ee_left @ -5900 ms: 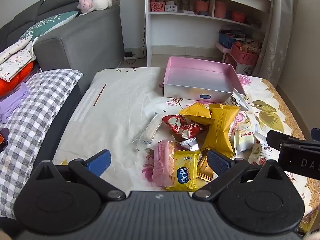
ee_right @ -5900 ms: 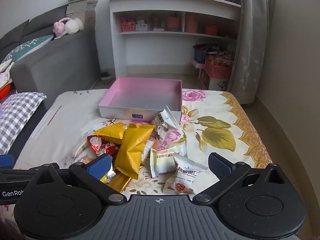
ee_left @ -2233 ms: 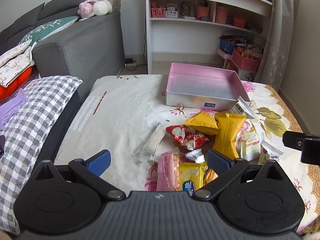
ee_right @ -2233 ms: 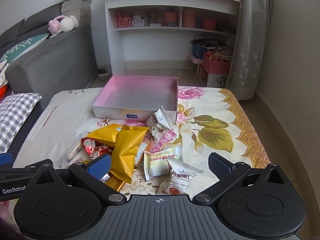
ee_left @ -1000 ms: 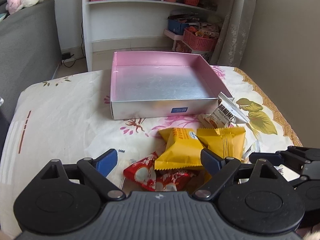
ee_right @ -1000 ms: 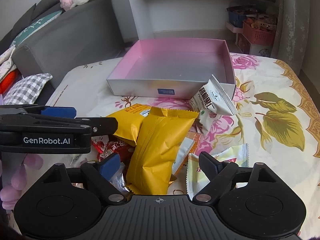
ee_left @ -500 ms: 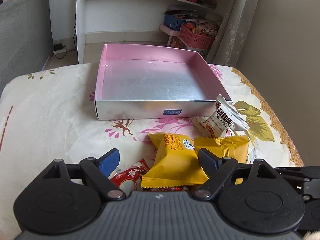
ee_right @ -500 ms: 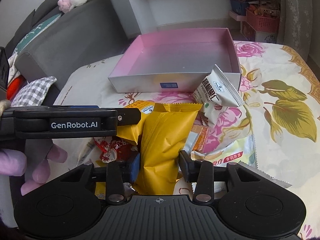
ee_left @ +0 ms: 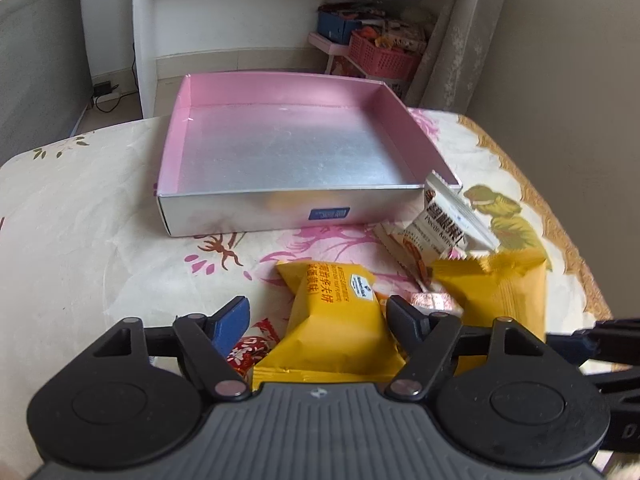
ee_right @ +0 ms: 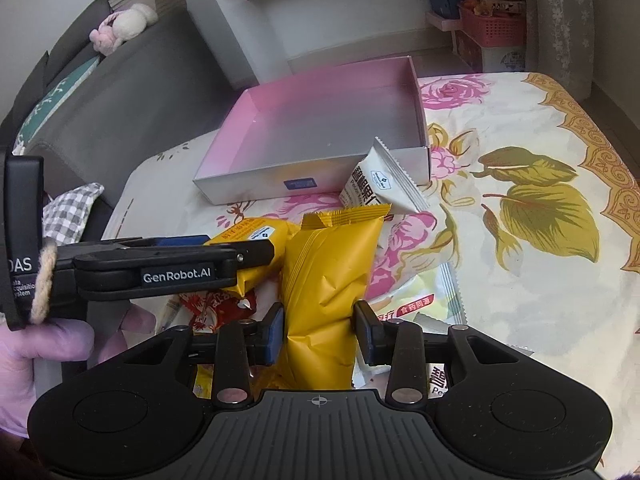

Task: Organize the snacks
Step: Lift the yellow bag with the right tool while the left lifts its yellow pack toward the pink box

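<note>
While the pink tray (ee_left: pixel 280 160) sits on the floral cloth (ee_right: pixel 520 240) behind the snack pile, right gripper (ee_right: pixel 319 330) is clamped on the long yellow packet (ee_right: pixel 328 272). Left gripper (ee_left: pixel 316 320) is spread wide around the small yellow packet (ee_left: pixel 332 320), pads apart from it; white packet (ee_left: pixel 440 228) leans on tray corner.
</note>
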Demonstrator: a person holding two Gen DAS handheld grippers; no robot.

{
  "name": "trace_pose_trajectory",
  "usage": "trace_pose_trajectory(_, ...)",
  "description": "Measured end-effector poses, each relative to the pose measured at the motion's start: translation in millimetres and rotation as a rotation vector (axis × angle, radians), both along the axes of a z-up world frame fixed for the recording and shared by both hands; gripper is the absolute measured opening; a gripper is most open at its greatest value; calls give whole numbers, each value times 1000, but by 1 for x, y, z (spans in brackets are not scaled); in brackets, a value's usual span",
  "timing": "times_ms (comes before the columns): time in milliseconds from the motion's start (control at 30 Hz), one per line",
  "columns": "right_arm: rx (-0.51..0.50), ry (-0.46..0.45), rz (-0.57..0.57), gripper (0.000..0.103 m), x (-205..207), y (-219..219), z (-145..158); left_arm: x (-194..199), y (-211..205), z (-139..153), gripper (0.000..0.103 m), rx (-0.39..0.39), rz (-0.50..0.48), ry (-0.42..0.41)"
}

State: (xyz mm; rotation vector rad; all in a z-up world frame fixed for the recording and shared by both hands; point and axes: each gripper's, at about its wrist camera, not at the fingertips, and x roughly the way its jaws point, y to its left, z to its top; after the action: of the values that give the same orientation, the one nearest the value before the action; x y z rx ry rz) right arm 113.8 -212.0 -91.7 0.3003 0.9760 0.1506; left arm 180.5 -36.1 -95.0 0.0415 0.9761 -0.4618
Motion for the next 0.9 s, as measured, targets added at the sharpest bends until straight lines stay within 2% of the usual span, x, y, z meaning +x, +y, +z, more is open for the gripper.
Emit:
trace_pose_trajectory(167, 9, 6, -21, 36, 1, -8, 0, -1, -10, -9, 61, 80, -26, 17)
trace_pose_trajectory(200, 11, 9, -24, 36, 1, -9, 0, -2, -10, -9, 57, 87, -27, 16)
trace_pose_trajectory(267, 14, 12, -28, 36, 1, -10, 0, -3, -9, -8, 55, 98, -22, 15)
trace_pose_trajectory(467, 22, 1, -36, 36, 1, -11, 4, -4, -2, -2, 46, 82, 10, 23)
trace_pose_trajectory(900, 89, -49, -103, 36, 6, -24, 25, -6, 11, 19, 44, 27, 73, -13)
